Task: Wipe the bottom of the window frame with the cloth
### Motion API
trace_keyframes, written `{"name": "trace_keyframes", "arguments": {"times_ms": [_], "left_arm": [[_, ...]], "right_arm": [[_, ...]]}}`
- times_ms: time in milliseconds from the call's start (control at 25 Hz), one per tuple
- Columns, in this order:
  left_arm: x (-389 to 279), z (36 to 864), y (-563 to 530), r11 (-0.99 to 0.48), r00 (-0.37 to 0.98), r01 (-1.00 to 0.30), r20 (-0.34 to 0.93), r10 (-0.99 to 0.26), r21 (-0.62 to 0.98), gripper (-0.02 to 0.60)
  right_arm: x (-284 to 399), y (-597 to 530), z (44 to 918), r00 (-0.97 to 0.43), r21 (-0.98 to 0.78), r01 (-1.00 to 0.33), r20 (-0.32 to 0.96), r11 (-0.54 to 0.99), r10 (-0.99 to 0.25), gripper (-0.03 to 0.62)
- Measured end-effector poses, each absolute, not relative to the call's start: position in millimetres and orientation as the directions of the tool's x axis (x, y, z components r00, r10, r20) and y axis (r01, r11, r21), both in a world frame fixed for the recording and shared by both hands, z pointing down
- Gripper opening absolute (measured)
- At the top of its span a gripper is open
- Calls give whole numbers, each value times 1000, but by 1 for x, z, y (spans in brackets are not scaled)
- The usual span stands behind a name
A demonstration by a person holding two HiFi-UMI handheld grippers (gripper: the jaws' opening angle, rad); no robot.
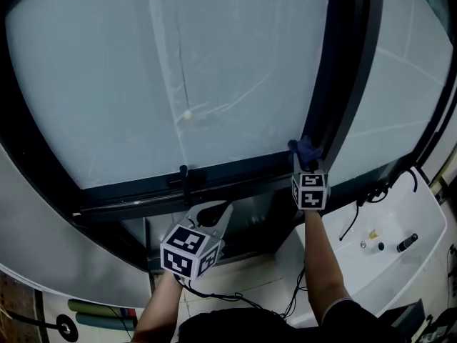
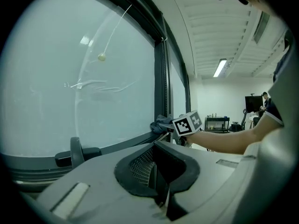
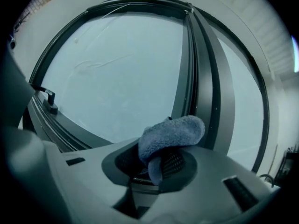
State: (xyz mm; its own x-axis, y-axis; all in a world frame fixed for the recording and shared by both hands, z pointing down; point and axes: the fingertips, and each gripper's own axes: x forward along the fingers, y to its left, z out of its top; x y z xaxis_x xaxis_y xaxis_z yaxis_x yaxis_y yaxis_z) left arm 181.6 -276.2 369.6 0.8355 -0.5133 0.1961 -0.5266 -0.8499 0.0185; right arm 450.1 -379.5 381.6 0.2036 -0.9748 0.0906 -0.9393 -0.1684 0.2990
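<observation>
Frosted glass [image 1: 178, 70] fills the dark frame [image 1: 235, 171]. At the right end of the frame's bottom edge, by the upright post [image 1: 335, 84], the right gripper [image 1: 308, 164] has its jaws clamped on the cloth [image 1: 305, 148], which bunches out past the tips. The left gripper [image 1: 212, 213] hangs just below that edge near the handle [image 1: 184, 176], jaws together on nothing. Only a small wad looks pinched, so dragging along the edge could tug it loose. The handle may snag it midway.
</observation>
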Motion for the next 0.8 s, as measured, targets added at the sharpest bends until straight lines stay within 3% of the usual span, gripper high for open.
{"name": "trace_keyframes", "arguments": {"times_ms": [280, 800], "left_arm": [[167, 373, -275, -841, 824, -541, 212, -526, 17, 7], [116, 377, -270, -801, 786, -599, 202, -584, 17, 8]], "right_arm": [[439, -403, 395, 114, 285, -957, 210, -51, -971, 95], [336, -415, 399, -147, 270, -938, 256, 217, -955, 94]]}}
